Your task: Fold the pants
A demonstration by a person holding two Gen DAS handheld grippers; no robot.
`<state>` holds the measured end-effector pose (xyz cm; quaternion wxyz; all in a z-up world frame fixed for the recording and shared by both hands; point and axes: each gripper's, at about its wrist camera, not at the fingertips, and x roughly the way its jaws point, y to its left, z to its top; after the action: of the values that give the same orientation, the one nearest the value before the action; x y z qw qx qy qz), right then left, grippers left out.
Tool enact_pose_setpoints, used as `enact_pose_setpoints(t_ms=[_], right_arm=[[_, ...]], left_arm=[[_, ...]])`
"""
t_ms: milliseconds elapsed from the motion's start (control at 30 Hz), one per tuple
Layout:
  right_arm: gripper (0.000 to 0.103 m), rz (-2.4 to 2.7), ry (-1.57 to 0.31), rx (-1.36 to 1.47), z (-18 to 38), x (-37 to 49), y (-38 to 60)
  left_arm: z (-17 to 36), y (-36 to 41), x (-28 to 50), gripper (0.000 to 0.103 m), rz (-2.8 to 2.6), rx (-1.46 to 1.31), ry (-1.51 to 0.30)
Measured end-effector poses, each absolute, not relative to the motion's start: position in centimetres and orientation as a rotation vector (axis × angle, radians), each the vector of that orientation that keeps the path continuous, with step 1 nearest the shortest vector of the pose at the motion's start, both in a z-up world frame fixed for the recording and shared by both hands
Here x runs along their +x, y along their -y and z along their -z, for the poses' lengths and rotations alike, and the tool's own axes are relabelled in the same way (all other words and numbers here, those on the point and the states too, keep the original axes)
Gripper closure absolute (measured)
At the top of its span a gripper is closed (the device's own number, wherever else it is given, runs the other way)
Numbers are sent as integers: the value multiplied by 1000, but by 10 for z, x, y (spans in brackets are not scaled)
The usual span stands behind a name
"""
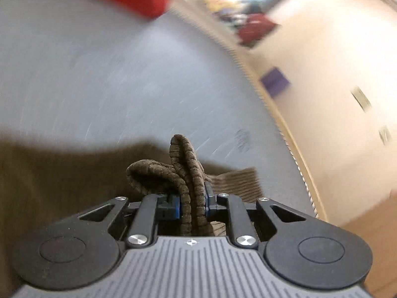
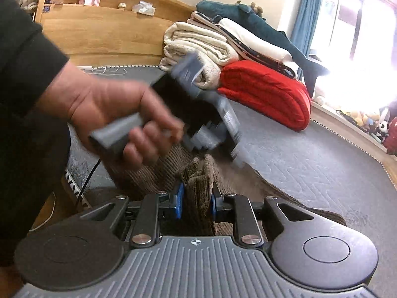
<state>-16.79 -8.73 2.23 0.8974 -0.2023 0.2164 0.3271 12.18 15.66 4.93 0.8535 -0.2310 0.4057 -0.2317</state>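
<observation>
Grey quilted mat [image 2: 310, 154], wooden headboard [image 2: 104, 32], bright window [image 2: 359, 37], prob. bedroom.

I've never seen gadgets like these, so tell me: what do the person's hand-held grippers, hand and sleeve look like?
Each hand-held gripper, left and right, has a grey ribbed body, black linkage arms with silver screws, two round black discs and blue finger pads. A small crosshair mark sits at the centre of the body. In the right wrist view, a bare hand grips a grey handle; the sleeve is black, and a thin black cable hangs below.
</observation>
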Motion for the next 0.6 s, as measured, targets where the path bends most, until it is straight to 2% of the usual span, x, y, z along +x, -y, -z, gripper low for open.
enact_pose_setpoints(t_ms=[67, 100, 233, 267, 300, 333, 367, 500, 600], right_arm=[[76, -685, -448, -391, -24, -166, 88], [76, -685, -453, -366, -26, -166, 90], [68, -605, -554, -163, -35, -147, 113], [62, -547, -579, -124, -36, -139, 122], [58, -460, -614, -75, -35, -129, 135], [52, -364, -644, -25, -34, -120, 150], [48, -266, -675, 12, -30, -112, 164], [48, 111, -812, 186, -4, -88, 231], [45, 195, -871, 316, 14, -81, 265]], left_arm=[[-72, -155, 130, 84, 467, -427, -827], [-76, -154, 135, 79, 423, -395, -830], [-75, -168, 143, 74, 199, -284, -841], [-76, -171, 139, 67, 184, -285, -834], [-77, -172, 133, 54, 186, -290, -832], [-75, -172, 123, 51, 185, -290, -827], [-74, -167, 114, 50, 187, -281, -824], [-50, -153, 66, 50, 282, -230, -850], [-10, -135, 30, 52, 281, -96, -929]])
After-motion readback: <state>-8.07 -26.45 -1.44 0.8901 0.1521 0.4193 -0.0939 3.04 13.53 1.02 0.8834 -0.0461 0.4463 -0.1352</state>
